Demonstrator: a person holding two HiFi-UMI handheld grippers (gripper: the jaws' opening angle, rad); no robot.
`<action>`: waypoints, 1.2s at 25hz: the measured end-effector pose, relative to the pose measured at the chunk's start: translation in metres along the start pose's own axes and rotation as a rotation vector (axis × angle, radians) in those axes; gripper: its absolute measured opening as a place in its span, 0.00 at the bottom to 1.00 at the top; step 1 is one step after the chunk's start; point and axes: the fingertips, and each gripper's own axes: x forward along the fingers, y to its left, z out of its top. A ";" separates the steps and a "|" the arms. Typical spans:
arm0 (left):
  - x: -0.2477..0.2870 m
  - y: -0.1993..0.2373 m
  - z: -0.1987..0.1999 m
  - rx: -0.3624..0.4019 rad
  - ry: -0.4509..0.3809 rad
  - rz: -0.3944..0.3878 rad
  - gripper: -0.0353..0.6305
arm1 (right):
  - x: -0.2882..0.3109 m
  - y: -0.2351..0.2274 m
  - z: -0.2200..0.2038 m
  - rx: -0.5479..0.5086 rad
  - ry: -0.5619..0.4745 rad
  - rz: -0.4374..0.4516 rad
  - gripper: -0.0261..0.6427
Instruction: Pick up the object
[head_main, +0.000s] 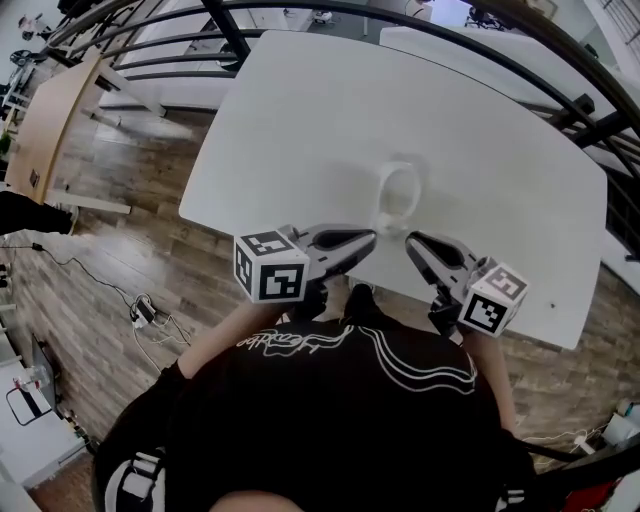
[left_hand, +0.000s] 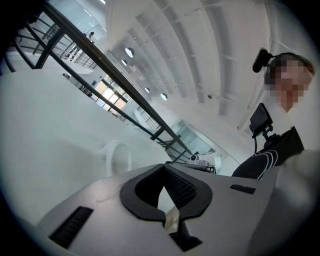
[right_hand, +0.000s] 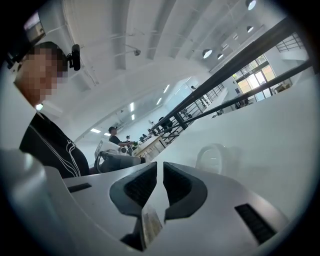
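Head view: a white surface (head_main: 300, 120) is seen spreading ahead of both claws, bare except for one thing. Wooden floor (head_main: 120, 250) is noted below and to the left of the left claw's side of the surface.

The object, a white ring-shaped object (head_main: 397, 193), is found lying on the surface just ahead of the two claw tips, roughly on the line between them. It is touched by neither claw. Its exact make cannot be told, since white on white gives little contrast.

The left claw (head_main: 368, 238) is held low near the surface edge, tip pointed inward toward the right claw (head_main: 410, 240). The two tips are near each other but apart.

Left gripper view: the jaws are seen brought together at the tips, with nothing between them. The object is placed ahead and to the left of the jaw line.

Right gripper view: the jaws are closed to a thin slit and nothing is held. The object is placed ahead and to the right of the jaw line.

Progress is judged as nil: no grasp has been made and the object is not lifted. Left to do: one claw opened, brought over the ring's rim, closed on it and raised.
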 end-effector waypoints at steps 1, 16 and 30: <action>0.001 0.003 0.001 -0.002 -0.001 0.002 0.06 | 0.002 -0.003 0.001 -0.012 0.005 -0.003 0.08; 0.017 0.047 0.022 -0.035 0.013 0.030 0.06 | 0.020 -0.091 0.027 0.029 -0.008 -0.157 0.08; 0.018 0.071 0.023 -0.058 0.008 0.064 0.06 | 0.038 -0.126 0.000 0.110 0.133 -0.189 0.26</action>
